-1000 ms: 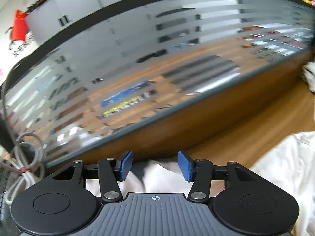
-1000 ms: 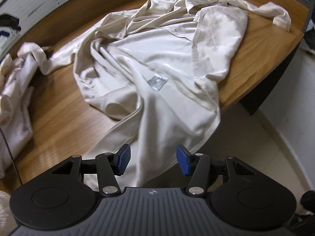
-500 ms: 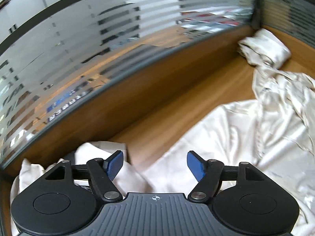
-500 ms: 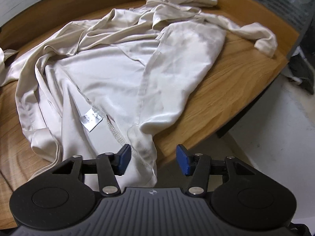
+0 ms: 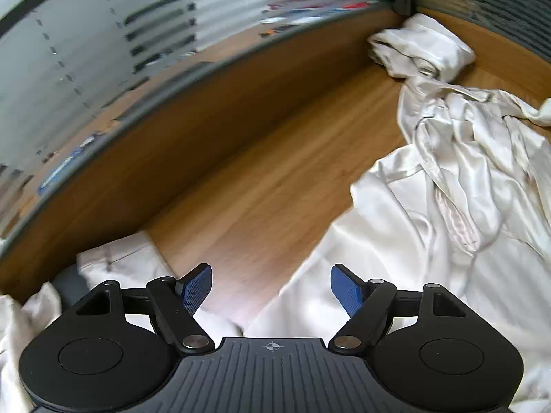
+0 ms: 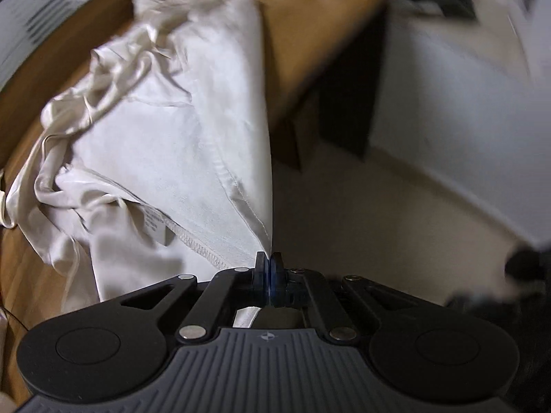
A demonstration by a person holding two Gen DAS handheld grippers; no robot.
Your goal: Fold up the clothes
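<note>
— Where's the garment?

— The cream satin garment (image 6: 165,144) lies crumpled across the wooden bench (image 5: 241,199), its near hem hanging past the bench's front edge toward the pale floor (image 6: 378,223). A small label (image 6: 155,223) shows by the stitched hem.

— And the right gripper?

— The right gripper (image 6: 268,277) is clenched on that hem corner: its blue fingers (image 6: 275,275) have just been closing and now meet with the fabric edge pinched between them, cloth pulled taut up from the pinch.

— The left one?

— The left gripper (image 5: 271,287) is released. Its fingers (image 5: 196,287) have just been opening, and they stand wide over bare wood and the garment's edge, nothing between them.

— Anything else on the bench?

— A second pale cloth (image 5: 120,258) sits bunched at the left gripper's near left, beside the frosted striped partition (image 5: 137,51). A rolled part of the garment, possibly a hood, rests in the far corner; the blur makes that hard to settle.
</note>
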